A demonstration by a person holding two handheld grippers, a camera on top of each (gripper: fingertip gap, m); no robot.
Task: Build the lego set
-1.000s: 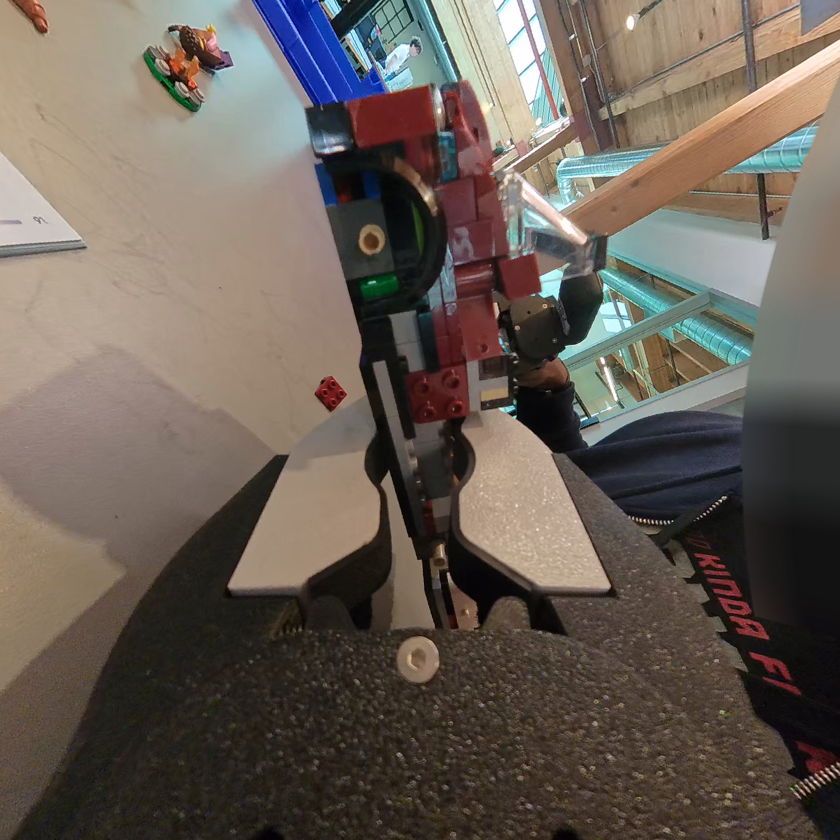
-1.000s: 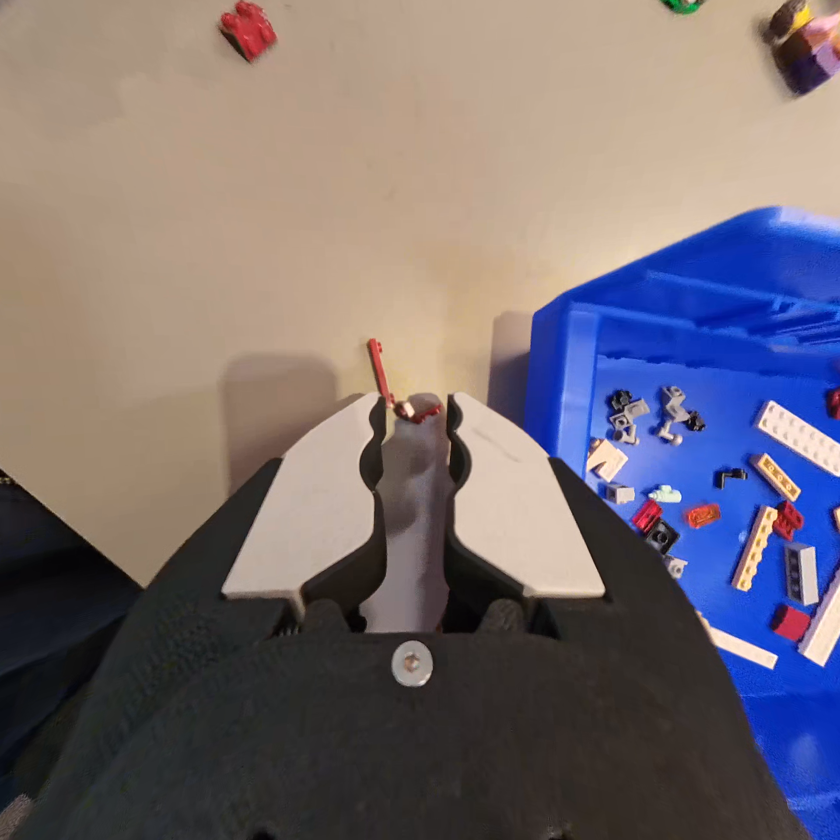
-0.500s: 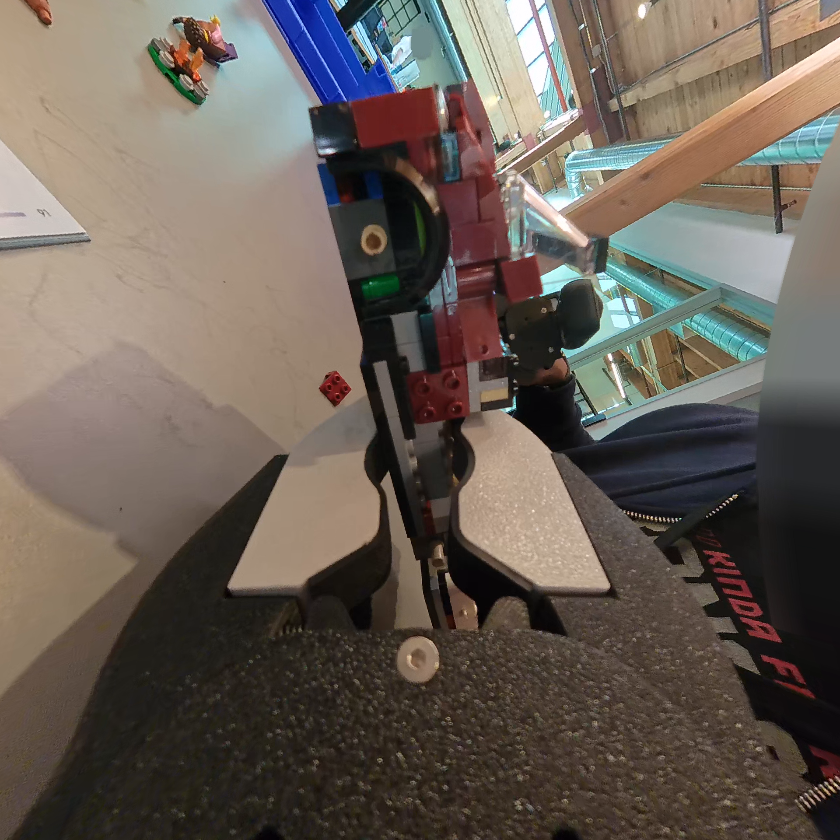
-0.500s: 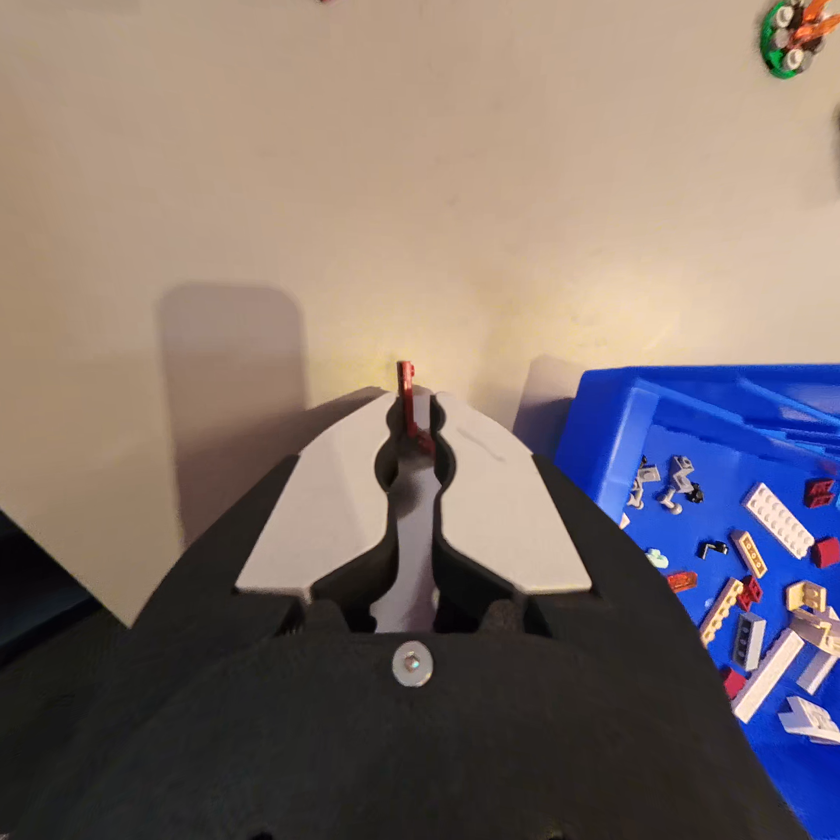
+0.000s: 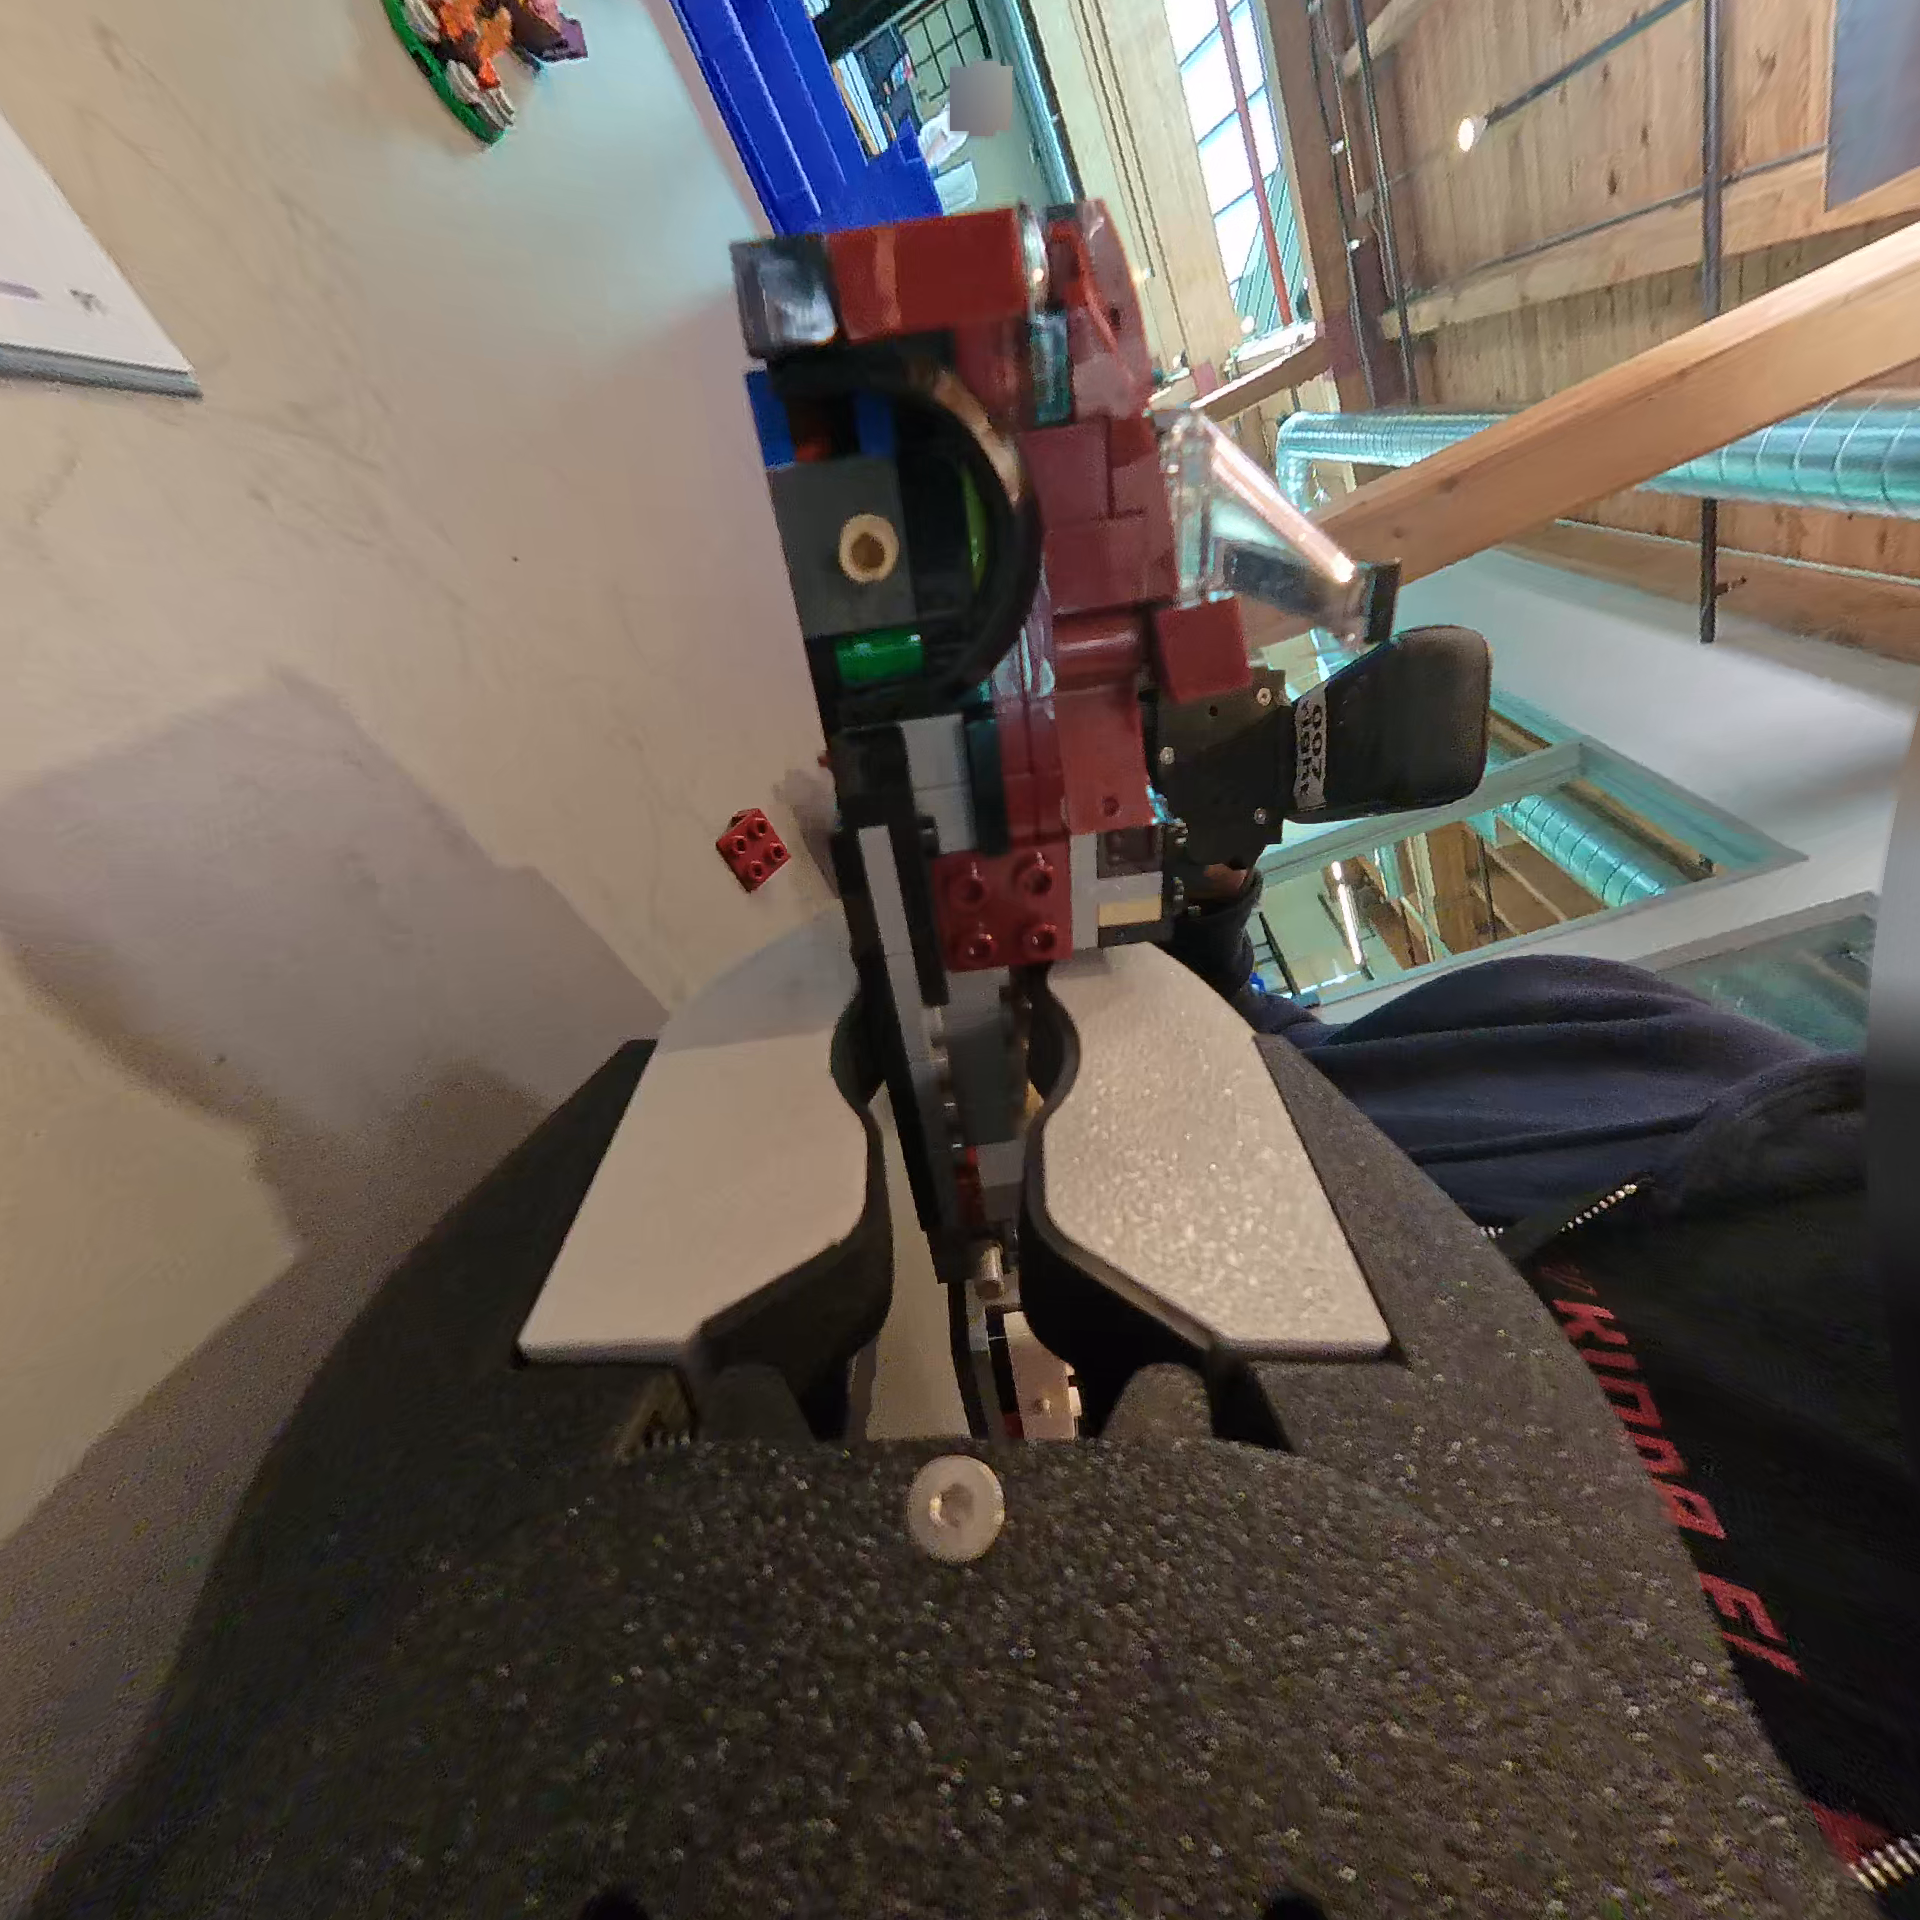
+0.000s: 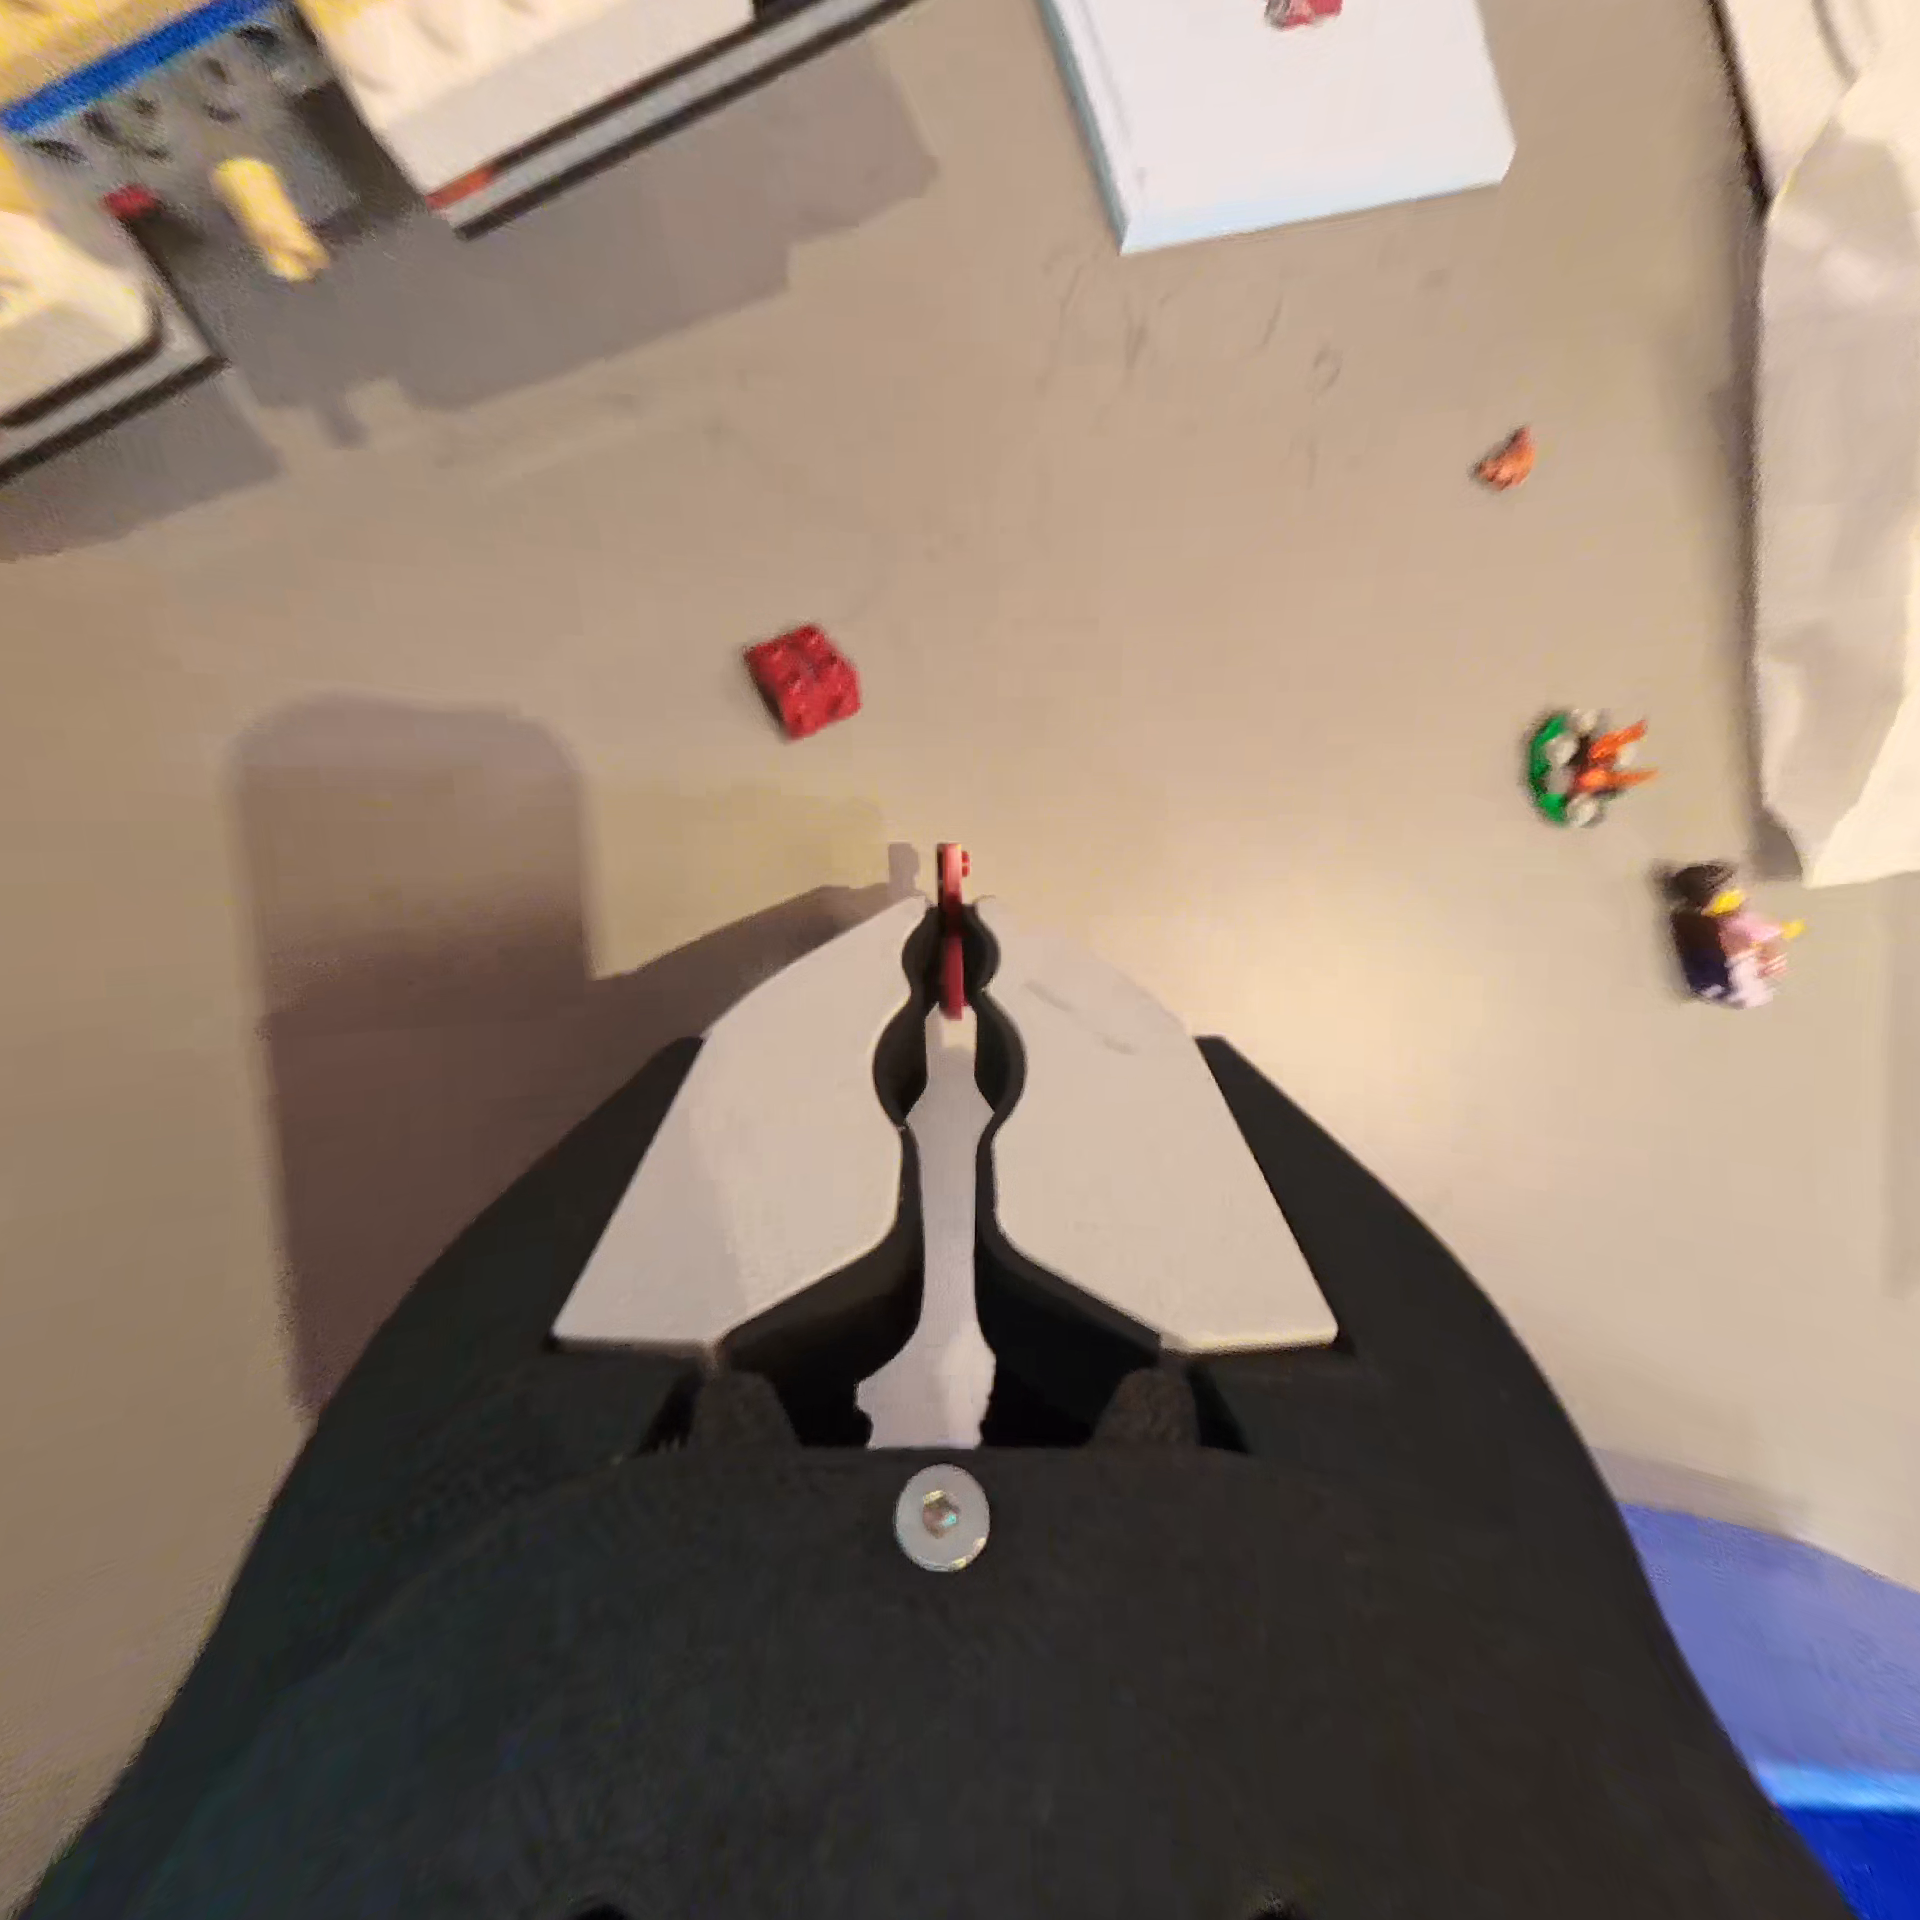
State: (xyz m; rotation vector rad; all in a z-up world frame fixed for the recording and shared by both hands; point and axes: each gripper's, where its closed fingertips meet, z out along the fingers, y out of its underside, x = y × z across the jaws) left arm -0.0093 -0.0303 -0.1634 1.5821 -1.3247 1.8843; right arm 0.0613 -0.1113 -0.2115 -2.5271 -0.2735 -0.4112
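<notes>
My left gripper (image 5: pixel 951 977) is shut on a brick-built model (image 5: pixel 997 582), dark red, black and grey with a clear slanted piece. It grips the model's grey and black base and holds it up off the pale table (image 5: pixel 364 520). My right gripper (image 6: pixel 951 914) is shut on a thin red plate piece (image 6: pixel 950 925) held on edge, its tip sticking out past the fingertips, above the table (image 6: pixel 1143 520). The right gripper's black body also shows in the left wrist view (image 5: pixel 1320 748), just behind the model.
A loose red square brick (image 6: pixel 802 681) (image 5: pixel 752 848) lies on the table ahead of the right gripper. A green round piece with orange parts (image 6: pixel 1579 767), a minifigure (image 6: pixel 1725 945), a white booklet (image 6: pixel 1288 114) and a blue bin corner (image 6: pixel 1766 1662) lie around. A person's dark sleeve (image 5: pixel 1558 1081) is at the right. The gap from one gripper's tips to the other's is roughly 12 cm.
My right gripper closed on the thin red piece lying on the table, lifted it, and swung away from the blue bin. My left gripper kept holding the model almost still.
</notes>
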